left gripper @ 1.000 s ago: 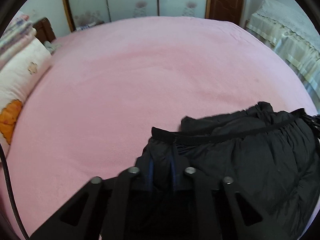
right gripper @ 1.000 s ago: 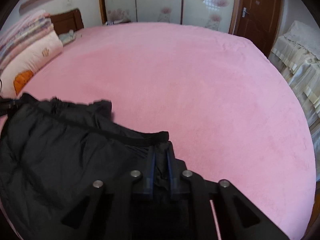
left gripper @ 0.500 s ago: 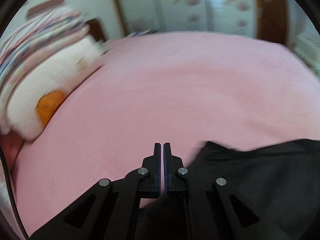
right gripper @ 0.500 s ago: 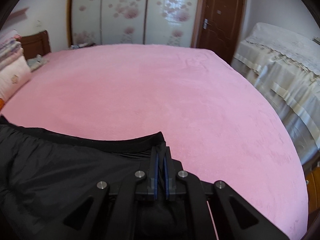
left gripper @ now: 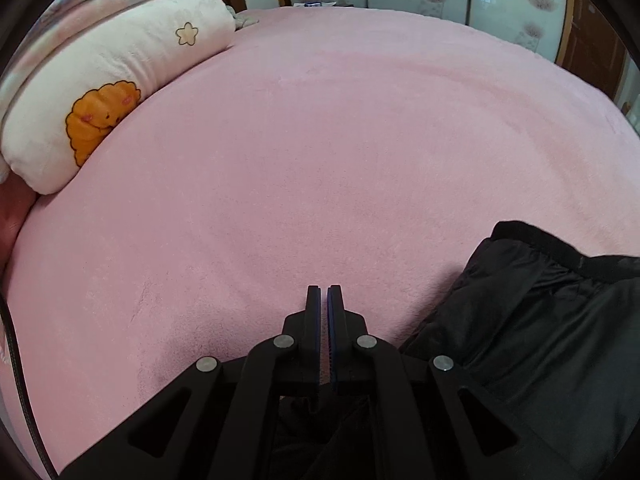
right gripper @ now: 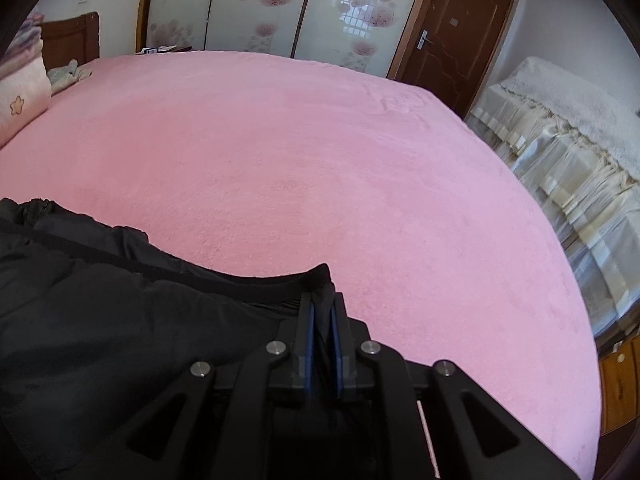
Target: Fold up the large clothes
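Right tool pinches the black garment's waistband; left tool is pressed together, empty. I'd re-grab the far corner before folding it on the bed.

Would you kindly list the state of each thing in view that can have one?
Left tool: shut, nothing between its pads, over bare bedspread.
Right tool: shut on the black garment's banded edge, though its jaws have just been opening slightly.
Black garment: rumpled, lying on the bed, not yet folded flat.
Pink bedspread: spread smooth.
Brown door: closed.
Pillow: lying at the bed's head end under folded blankets.
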{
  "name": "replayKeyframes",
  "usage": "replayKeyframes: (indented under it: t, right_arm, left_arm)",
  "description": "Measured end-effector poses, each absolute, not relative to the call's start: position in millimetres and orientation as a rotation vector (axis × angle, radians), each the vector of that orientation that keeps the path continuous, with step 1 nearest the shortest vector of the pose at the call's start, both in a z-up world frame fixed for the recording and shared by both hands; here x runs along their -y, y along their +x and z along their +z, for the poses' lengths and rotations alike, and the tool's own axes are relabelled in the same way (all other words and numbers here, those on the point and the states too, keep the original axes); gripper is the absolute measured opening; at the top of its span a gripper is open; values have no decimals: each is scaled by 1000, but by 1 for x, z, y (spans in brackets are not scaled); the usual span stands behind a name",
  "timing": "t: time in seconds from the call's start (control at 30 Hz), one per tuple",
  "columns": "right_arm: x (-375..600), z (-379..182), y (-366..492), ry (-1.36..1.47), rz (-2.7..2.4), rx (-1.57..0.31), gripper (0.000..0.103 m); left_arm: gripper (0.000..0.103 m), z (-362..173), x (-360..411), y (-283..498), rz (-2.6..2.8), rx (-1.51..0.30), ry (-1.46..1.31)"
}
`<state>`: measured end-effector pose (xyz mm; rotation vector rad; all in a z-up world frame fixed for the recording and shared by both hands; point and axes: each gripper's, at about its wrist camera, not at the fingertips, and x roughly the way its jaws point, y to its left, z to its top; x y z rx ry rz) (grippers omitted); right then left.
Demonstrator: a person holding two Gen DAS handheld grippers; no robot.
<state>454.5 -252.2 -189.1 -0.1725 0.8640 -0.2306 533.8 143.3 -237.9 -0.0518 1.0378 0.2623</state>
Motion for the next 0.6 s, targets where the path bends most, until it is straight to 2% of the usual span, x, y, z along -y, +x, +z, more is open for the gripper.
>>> replayKeyframes:
  t: [0.27, 0.4, 0.6]
  right_arm:
    - [268, -149, 433, -71, -206, -801, 14]
    - [259, -122, 424, -45, -184, -755, 14]
    - [224, -112, 425, 94, -62, -781, 14]
  left_arm:
    - [9, -172, -131, 519, 154, -916, -87]
    - [18, -139, -95, 507, 43, -860, -73]
    - [19, -143, -22, 498, -77, -920, 3]
